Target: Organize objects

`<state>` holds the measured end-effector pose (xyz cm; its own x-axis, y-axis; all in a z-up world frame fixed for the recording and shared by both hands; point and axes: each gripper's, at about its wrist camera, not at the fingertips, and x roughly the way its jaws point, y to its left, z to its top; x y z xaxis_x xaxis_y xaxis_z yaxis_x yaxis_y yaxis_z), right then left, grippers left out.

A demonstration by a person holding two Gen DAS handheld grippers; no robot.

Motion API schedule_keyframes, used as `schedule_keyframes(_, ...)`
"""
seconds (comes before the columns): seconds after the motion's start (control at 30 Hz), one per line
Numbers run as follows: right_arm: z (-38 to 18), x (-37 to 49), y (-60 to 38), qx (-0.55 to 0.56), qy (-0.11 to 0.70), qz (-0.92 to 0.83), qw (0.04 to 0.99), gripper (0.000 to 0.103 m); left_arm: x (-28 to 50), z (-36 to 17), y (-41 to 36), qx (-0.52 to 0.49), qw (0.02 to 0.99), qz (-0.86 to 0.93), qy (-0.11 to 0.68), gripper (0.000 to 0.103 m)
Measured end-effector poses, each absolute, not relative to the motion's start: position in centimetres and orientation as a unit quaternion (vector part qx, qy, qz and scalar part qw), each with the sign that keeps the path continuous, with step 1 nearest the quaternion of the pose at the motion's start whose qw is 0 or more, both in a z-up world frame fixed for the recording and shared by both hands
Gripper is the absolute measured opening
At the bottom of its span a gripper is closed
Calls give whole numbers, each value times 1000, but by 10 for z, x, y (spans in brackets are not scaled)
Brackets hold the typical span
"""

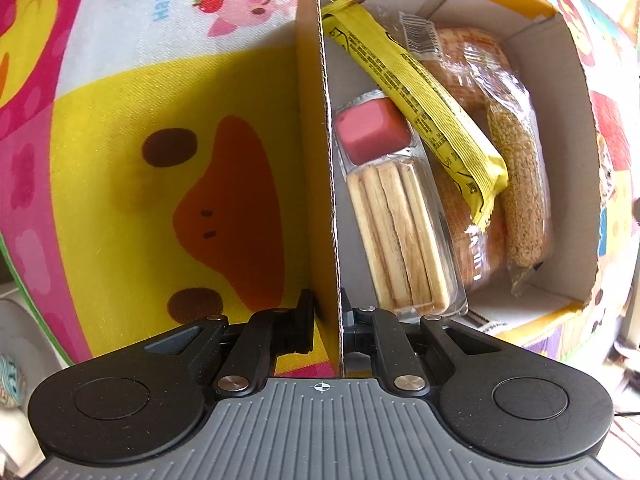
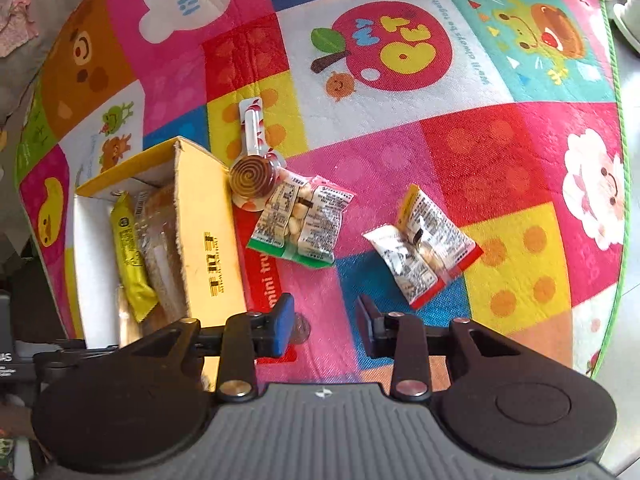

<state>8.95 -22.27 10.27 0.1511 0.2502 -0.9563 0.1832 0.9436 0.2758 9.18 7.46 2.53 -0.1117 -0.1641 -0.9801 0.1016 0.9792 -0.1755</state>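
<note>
My left gripper (image 1: 326, 306) is shut on the side wall of a cardboard box (image 1: 316, 168), yellow outside and white inside. In the box lie a yellow bar (image 1: 416, 108), a clear pack of breadsticks with a pink dip (image 1: 396, 232), a sesame bar (image 1: 520, 184) and an orange-wrapped bake. My right gripper (image 2: 326, 322) hangs above the mat beside the box (image 2: 208, 232), jaws apart with nothing gripped. On the mat beyond it lie a spiral lollipop (image 2: 253, 176), a green-edged snack packet (image 2: 300, 224) and a red-edged snack packet (image 2: 424, 244).
A colourful cartoon play mat (image 2: 460, 152) covers the floor, with its green border at the right. A red wrapper (image 2: 266, 276) lies partly under the box and the green-edged packet. A small round object (image 2: 301, 331) sits by my right gripper's left finger.
</note>
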Motion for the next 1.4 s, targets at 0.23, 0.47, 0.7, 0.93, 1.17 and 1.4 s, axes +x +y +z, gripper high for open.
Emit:
schedule_keyframes(0.23, 110, 102, -226, 224, 617, -4, 755, 63, 93, 28, 74, -7, 665, -108, 739, 12)
schedule_keyframes(0.47, 54, 152, -208, 210, 628, 13, 750, 63, 88, 30, 77, -39, 670, -81, 737, 12)
schedule_keyframes(0.7, 25, 171, -191, 161, 639, 17, 752, 78, 90, 28, 75, -53, 668, -54, 741, 12)
schedule_keyframes(0.93, 32, 166, -210, 136, 650, 34, 747, 59, 90, 23, 81, -58, 665, -50, 743, 12)
schedule_keyframes(1.17, 79, 134, -238, 171, 643, 41, 746, 58, 93, 24, 78, -49, 666, -62, 741, 12)
schedule_keyframes(1.4, 174, 75, -216, 160, 633, 99, 751, 58, 94, 26, 76, -35, 674, -88, 732, 11)
